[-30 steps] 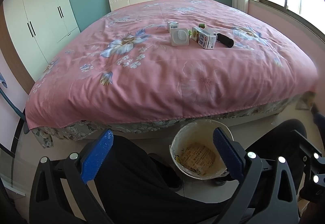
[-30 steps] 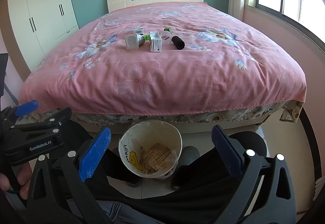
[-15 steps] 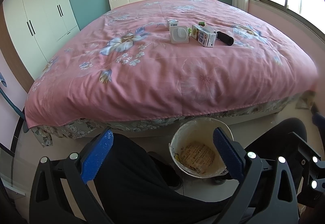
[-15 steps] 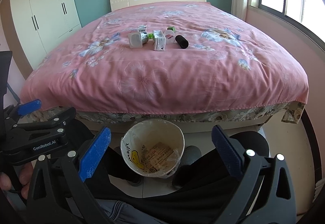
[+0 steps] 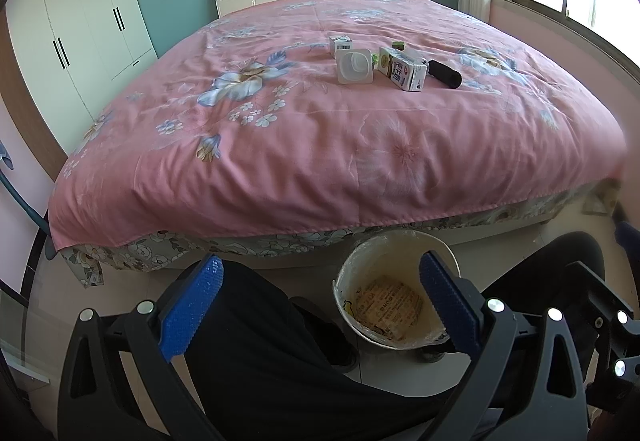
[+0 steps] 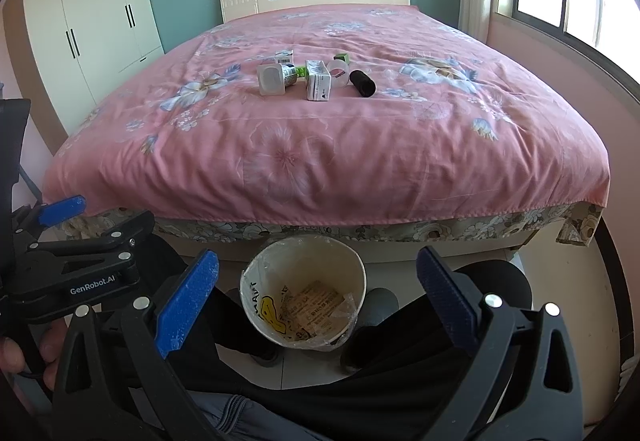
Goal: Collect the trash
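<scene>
Pink bed bears a milk carton and other trash, both hand-held grippers gape empty above the bin, so reaching comes next

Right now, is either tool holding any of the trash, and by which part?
Nothing is held. The left tool and right tool are both open and empty above the bin; the milk carton and other trash lie on the bed.

Both grippers have black frames with silver screws, blue ribbed pads, a "GenRobot.AI" mark; the person wears black trousers.
</scene>
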Demonstrator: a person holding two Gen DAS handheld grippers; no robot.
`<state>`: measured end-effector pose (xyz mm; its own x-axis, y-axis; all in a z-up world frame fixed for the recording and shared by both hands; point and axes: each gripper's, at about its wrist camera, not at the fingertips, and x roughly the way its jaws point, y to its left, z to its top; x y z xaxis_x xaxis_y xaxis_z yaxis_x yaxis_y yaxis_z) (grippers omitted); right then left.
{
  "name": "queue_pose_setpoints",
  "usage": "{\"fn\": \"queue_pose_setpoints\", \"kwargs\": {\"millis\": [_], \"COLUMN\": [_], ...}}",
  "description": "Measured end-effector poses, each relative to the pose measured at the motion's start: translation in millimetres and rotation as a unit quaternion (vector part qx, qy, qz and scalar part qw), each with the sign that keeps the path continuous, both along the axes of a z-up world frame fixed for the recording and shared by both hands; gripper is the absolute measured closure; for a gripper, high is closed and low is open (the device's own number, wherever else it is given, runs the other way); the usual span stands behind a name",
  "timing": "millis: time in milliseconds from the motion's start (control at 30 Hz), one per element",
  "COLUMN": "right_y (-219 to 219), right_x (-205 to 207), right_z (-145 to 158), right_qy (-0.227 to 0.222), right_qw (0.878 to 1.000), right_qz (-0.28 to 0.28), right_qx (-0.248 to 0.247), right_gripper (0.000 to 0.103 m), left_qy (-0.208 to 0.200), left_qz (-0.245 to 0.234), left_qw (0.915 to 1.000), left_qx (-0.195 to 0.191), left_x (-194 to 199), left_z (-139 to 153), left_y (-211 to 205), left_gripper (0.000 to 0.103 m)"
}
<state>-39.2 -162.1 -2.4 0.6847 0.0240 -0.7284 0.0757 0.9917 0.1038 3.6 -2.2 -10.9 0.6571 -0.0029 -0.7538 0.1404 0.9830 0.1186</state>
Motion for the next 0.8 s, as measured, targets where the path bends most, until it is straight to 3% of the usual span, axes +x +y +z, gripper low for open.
{"fn": "queue_pose_setpoints", "kwargs": {"millis": [533,800], "right_y": [-4,-27], "right_x": [2,17], "right_z": [3,10], "right_qy": [-0.005,-0.024], "right_qw": [1.000,1.000], "right_qz": [0.002,-0.005], "right_qx": [0.004,0.012], "right_gripper": [0.006,0.007], "left_qy": [0.000,-0.010], "left_qz": [0.009,0.033], "left_qw": [0.9999,0.9991], "left_qx": [-0.007,-0.026], "left_x": [6,40], "left_z": [1,6], "left_y": [4,18], "left_gripper": [0.003,0.003]}}
